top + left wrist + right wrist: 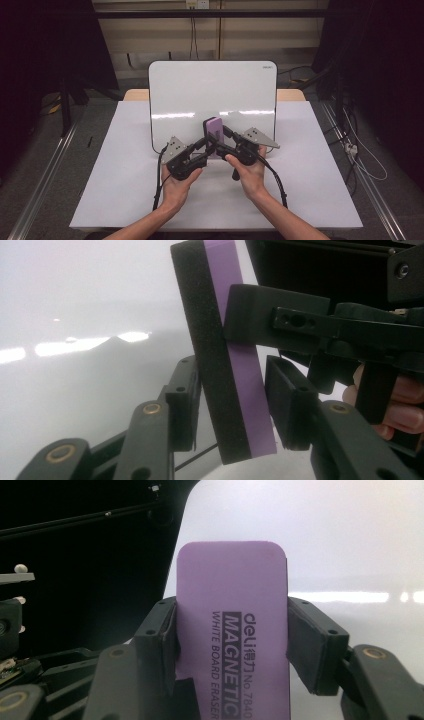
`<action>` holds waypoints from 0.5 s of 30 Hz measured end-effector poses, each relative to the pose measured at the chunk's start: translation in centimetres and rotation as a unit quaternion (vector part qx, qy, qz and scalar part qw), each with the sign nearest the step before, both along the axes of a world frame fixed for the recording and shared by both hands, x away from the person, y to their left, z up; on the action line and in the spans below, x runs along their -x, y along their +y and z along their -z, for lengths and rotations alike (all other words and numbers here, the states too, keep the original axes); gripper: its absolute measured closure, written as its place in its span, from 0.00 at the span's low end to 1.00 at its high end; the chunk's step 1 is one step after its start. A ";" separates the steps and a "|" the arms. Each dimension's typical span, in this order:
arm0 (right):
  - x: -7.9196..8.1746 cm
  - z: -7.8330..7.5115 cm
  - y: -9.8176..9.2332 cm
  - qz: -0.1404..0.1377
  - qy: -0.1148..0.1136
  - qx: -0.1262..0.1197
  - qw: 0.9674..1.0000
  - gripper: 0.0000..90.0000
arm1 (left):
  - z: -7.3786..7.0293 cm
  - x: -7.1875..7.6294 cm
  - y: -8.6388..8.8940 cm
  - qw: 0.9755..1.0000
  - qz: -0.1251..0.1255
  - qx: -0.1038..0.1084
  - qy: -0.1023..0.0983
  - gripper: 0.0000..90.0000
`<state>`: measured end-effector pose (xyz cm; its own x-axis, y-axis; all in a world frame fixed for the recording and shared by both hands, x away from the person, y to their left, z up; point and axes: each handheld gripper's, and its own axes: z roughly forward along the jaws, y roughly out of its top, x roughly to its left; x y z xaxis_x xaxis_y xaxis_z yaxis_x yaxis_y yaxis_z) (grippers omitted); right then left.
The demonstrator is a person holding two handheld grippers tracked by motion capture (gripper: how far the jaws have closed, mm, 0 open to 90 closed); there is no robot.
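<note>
A purple magnetic whiteboard eraser (213, 131) with a black felt back stands on end above the near edge of the whiteboard (212, 92). My right gripper (231, 647) is shut on the eraser (233, 630), one jaw on each long edge, with the printed purple face towards the camera. My left gripper (232, 402) stands open with its jaws around the eraser (225, 365) across its thickness: one pad sits against the felt, and a thin gap shows at the purple side. The right gripper's jaw crosses the eraser higher up in the left gripper view. The two grippers meet at the eraser (213, 131).
The whiteboard lies flat on a white table cover (125, 175), glossy and unmarked. Dark curtains, rails and cables (365, 160) flank the table. Free table surface lies left and right of both hands.
</note>
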<state>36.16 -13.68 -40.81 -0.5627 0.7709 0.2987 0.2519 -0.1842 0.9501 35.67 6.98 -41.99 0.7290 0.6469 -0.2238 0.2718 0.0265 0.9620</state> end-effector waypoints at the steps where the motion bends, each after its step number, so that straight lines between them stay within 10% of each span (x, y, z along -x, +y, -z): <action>1: 0.0 0.0 -0.1 -0.001 0.000 -0.004 1.000 0.46 | 0.0 0.0 0.0 1.000 0.001 -0.001 -0.001 0.67; 15: 0.0 0.1 -0.4 -0.010 0.003 0.008 1.000 0.37 | 0.1 -0.3 0.3 0.999 0.003 -0.031 0.012 0.72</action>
